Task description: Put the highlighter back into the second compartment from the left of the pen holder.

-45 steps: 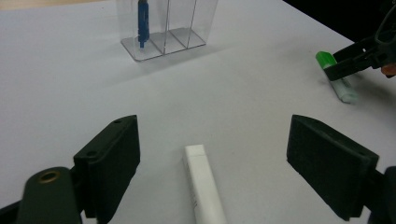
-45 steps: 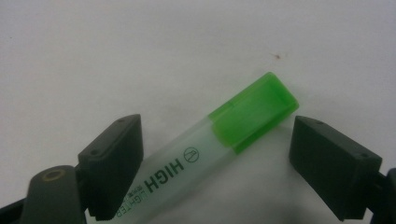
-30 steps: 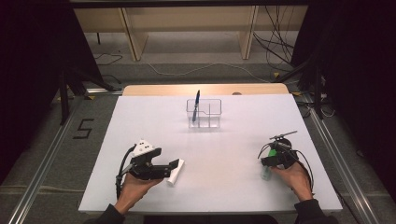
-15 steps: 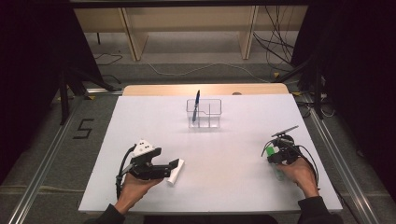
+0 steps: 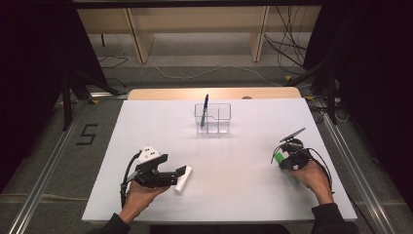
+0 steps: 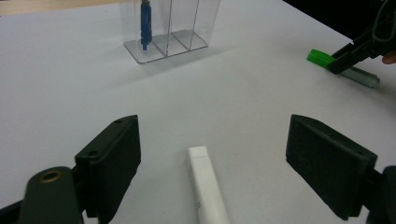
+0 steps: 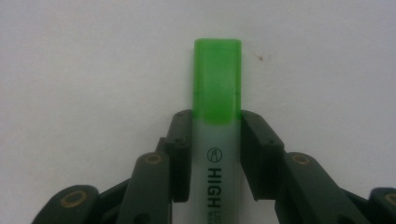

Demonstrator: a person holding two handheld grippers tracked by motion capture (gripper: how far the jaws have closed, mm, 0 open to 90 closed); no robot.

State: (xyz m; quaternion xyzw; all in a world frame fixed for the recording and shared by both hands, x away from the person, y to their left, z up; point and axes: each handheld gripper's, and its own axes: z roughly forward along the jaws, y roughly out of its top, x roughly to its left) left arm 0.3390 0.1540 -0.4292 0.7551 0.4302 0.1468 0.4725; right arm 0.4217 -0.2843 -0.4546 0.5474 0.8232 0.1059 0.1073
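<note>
Pickup step: right gripper (image 7: 215, 154), jaws just closing, pinches the green highlighter (image 7: 218, 116) lying on the tabletop (image 5: 234, 161), left gripper (image 5: 168, 176) spread over a white marker (image 6: 205, 186); next, lift toward the clear organizer (image 5: 213, 118).

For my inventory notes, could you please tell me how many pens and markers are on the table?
3: a blue pen standing in the clear organizer, a white marker between the left gripper's jaws, a green highlighter in the right gripper.

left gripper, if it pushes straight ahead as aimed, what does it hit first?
Probably the white marker, lying on the table between the open left gripper jaws. Past it, bare table; the clear organizer sits slightly left.
</note>
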